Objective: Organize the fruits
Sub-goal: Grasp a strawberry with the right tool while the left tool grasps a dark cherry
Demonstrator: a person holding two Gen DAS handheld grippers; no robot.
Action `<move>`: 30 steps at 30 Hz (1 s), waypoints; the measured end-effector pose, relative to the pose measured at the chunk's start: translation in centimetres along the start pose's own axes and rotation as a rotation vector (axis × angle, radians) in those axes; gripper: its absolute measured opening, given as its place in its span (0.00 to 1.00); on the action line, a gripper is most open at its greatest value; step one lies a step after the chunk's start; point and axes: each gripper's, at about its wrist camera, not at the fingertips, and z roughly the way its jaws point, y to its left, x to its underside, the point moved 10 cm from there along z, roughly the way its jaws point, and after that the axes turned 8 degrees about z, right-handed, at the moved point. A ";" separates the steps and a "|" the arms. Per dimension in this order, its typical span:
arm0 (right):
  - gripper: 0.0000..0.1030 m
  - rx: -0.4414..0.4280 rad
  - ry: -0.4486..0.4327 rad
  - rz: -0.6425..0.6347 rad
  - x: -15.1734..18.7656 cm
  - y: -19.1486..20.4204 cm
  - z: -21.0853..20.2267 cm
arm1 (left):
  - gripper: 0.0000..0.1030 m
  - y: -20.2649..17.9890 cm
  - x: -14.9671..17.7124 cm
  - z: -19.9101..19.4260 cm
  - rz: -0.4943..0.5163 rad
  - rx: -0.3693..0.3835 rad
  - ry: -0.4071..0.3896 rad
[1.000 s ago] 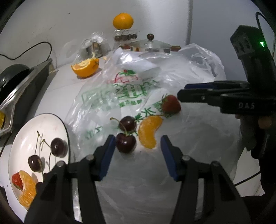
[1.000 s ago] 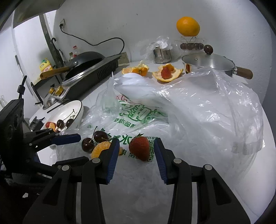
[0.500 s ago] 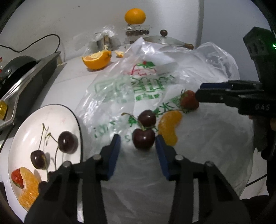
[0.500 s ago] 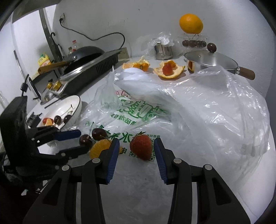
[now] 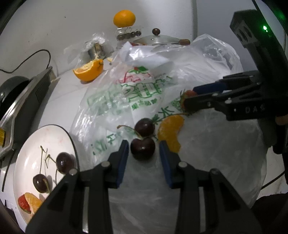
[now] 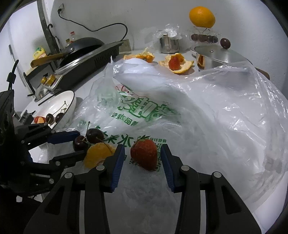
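Observation:
On a printed plastic bag [image 5: 126, 93] lie two dark cherries, an orange segment [image 5: 170, 133] and a strawberry [image 6: 144, 153]. My left gripper [image 5: 143, 144] straddles the nearer cherry [image 5: 142, 148]. Its jaws are closing, with a thin gap still showing on each side of the fruit. The second cherry [image 5: 144, 126] sits just beyond. My right gripper [image 6: 142, 148] is open around the strawberry, pads clear of it on both sides. A white plate [image 5: 32, 144] at the left holds two cherries, a strawberry and an orange segment.
A black cooker with a pan [image 6: 84, 50] stands left of the plate [image 6: 59, 102]. At the back are orange peels [image 6: 180, 66], a steel cup [image 6: 169, 45], a lidded pot [image 6: 216, 55] and a whole orange [image 6: 201, 17] on a stand. The crumpled bag [image 6: 225, 108] rises at the right.
The left jaws have narrowed and now sit on both sides of the nearer cherry. The right gripper has slid forward, so the strawberry lies deeper between its pads.

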 end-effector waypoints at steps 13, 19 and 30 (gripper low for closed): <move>0.31 0.057 0.018 -0.038 0.3 0.1 1.0 | 0.29 -0.6 0.1 -0.8 -0.004 0.037 -0.025; 0.31 0.058 0.002 -0.046 0.4 0.5 0.2 | 0.29 -1.3 -0.2 -1.9 0.006 0.051 -0.048; 0.31 0.066 -0.050 -0.057 -0.1 1.7 -2.4 | 0.29 -1.2 -0.7 -4.0 -0.017 0.048 -0.091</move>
